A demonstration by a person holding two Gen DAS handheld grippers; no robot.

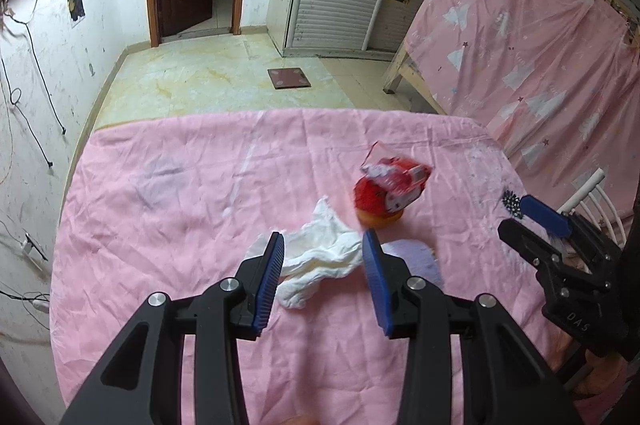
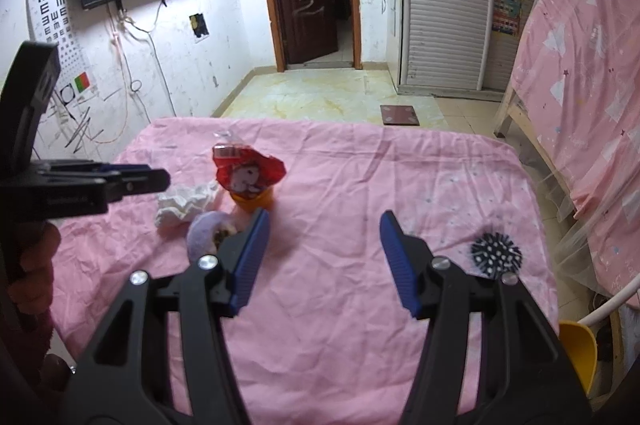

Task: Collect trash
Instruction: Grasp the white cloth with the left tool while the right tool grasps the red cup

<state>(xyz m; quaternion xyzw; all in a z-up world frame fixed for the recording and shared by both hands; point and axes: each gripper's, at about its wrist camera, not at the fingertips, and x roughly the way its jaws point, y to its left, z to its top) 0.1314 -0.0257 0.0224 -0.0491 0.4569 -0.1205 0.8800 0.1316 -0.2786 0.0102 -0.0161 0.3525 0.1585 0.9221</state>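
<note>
The tissue (image 1: 320, 257) lies on the pink counter (image 1: 180, 193), right in front of the left gripper (image 1: 324, 281). That gripper is open and empty, and nearer than the right gripper (image 2: 324, 257), which is open too. The tissue is white, crumpled and soft. Its long side runs across the gap.

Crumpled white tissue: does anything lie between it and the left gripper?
Nothing visible does. The crumpled white tissue lies on the pink sheet just beyond the open left gripper; the red wrapper sits farther back.
</note>
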